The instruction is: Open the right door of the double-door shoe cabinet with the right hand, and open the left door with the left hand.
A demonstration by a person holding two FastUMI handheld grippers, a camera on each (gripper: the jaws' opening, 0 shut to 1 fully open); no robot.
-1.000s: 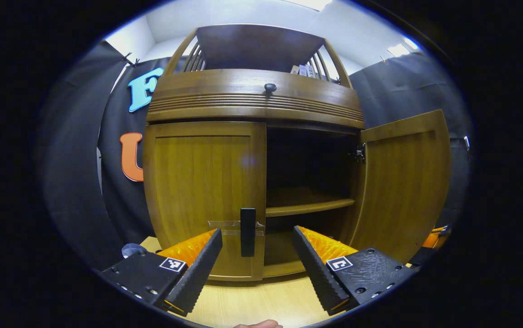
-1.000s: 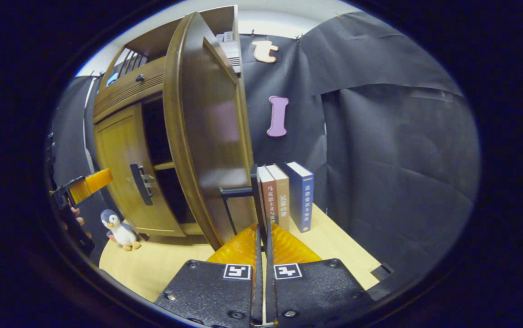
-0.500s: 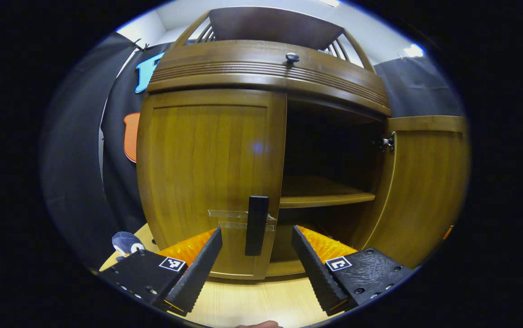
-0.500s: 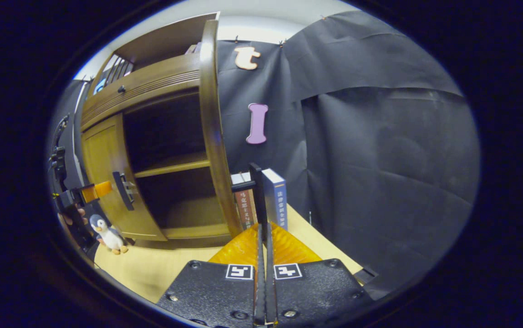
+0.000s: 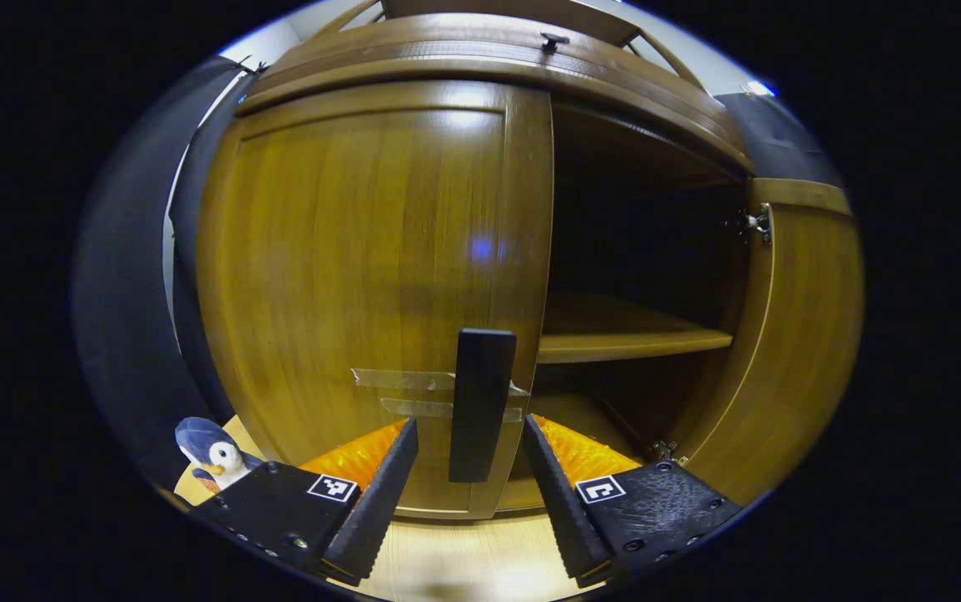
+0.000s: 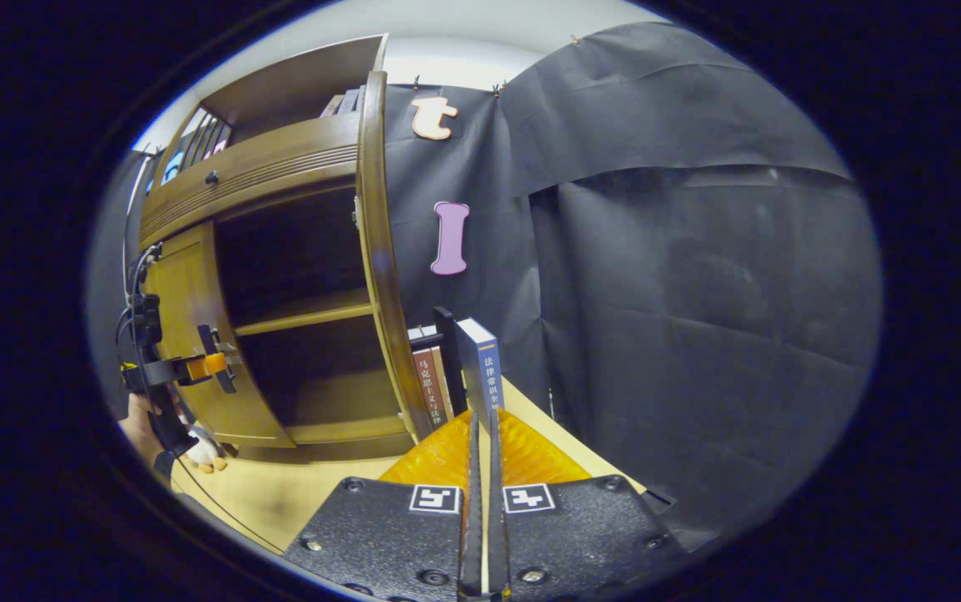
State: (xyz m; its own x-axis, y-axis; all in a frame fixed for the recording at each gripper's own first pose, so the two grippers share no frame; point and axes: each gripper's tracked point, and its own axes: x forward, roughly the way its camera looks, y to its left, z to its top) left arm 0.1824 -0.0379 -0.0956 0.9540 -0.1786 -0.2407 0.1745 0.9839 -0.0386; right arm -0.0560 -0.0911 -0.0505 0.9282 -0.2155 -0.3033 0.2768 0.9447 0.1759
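Straddling the black handle [image 5: 480, 405] of the closed left door [image 5: 371, 284], the left gripper [image 5: 469, 477] is spread wide, one finger each side, neither touching it. Right door [image 6: 380, 276] stands swung out, seen edge-on just ahead of the right gripper [image 6: 481, 443], whose fingers sit pressed nearly together; can't tell if anything is pinched. Cabinet shelf [image 5: 622, 334] exposed. Penguin toy [image 5: 211, 453] on the tabletop [image 5: 447, 560], books [image 6: 459, 380] beside the open door.
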